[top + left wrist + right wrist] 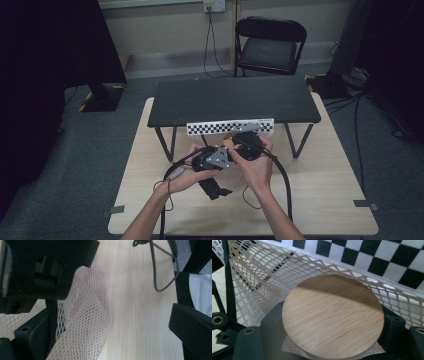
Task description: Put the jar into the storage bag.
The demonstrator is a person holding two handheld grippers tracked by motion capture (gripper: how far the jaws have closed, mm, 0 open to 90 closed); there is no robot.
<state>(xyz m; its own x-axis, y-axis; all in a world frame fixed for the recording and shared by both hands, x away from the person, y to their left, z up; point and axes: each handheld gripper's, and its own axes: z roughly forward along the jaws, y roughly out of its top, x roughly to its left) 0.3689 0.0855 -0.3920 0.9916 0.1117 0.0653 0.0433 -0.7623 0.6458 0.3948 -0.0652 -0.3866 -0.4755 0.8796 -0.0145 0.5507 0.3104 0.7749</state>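
Note:
A round wooden disc (333, 317) sits between the jaws of my right gripper (332, 322), which is shut on its edges. White mesh netting (254, 282) curves around and behind the disc. In the high view both hands hold the grippers close together at the table's middle, with my right gripper (237, 145) against the left one and a bit of the disc (230, 141) showing. My left gripper (216, 189) points back toward the person. Its jaws stand wide apart, open (105, 322), and the mesh (85, 322) hangs beside its left jaw.
A low black bench (235, 100) stands on the pale wooden table (325, 190), with a checkerboard strip (230, 126) along its front edge. A black folding chair (270, 45) stands behind. Gripper cables (285, 185) trail across the table toward the person.

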